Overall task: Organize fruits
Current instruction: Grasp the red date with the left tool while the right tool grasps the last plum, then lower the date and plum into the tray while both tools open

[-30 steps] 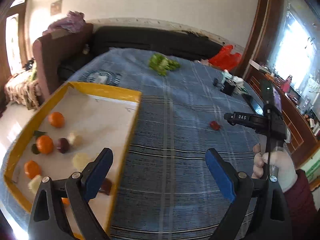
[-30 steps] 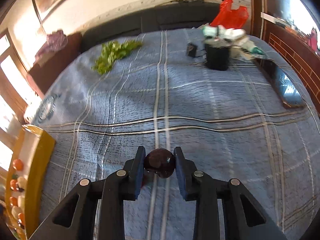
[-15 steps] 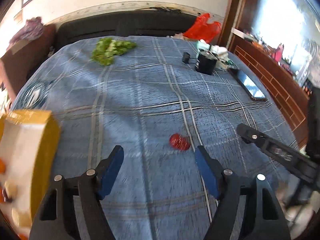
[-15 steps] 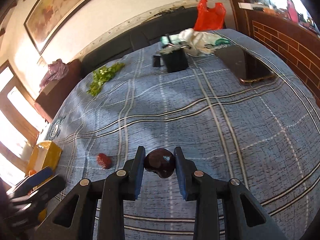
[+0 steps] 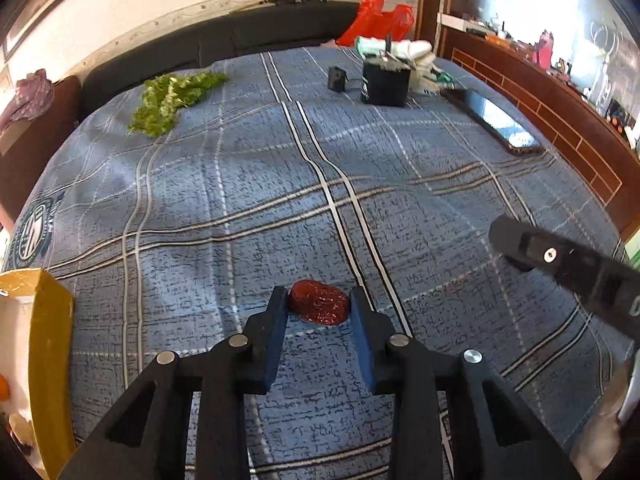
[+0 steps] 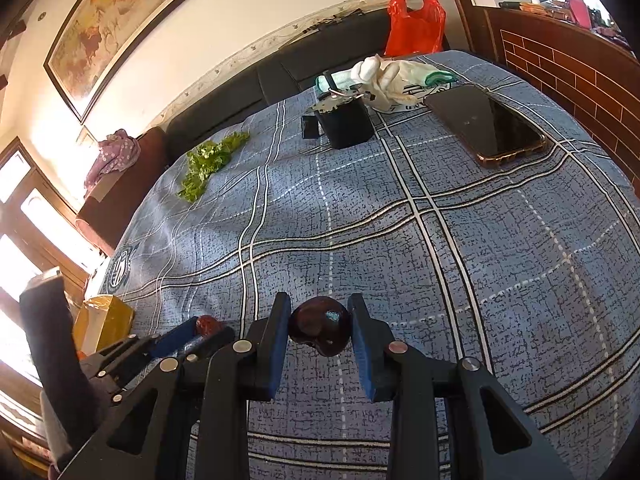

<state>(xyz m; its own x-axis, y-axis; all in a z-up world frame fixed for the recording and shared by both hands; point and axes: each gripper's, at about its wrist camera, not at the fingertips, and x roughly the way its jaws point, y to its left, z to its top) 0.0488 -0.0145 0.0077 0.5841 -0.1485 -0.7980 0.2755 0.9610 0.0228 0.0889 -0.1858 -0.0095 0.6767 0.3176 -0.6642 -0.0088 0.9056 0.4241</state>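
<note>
A: Where's the wrinkled red date (image 5: 318,307)?
B: On the blue plaid cloth (image 5: 260,184), between the left gripper (image 5: 319,307)'s narrowed blue pads, apparently pinched.
A: The right gripper (image 6: 320,322)?
B: Clamping a glossy dark plum (image 6: 320,325). No legible writing.

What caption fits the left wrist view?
Left hand-held gripper closing around a red date on the blue plaid cloth.

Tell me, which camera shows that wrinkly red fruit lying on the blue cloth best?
The left wrist view: the red fruit sits large and sharp between the left gripper fingers. The right wrist view shows it only small and partly hidden behind that gripper.
</note>
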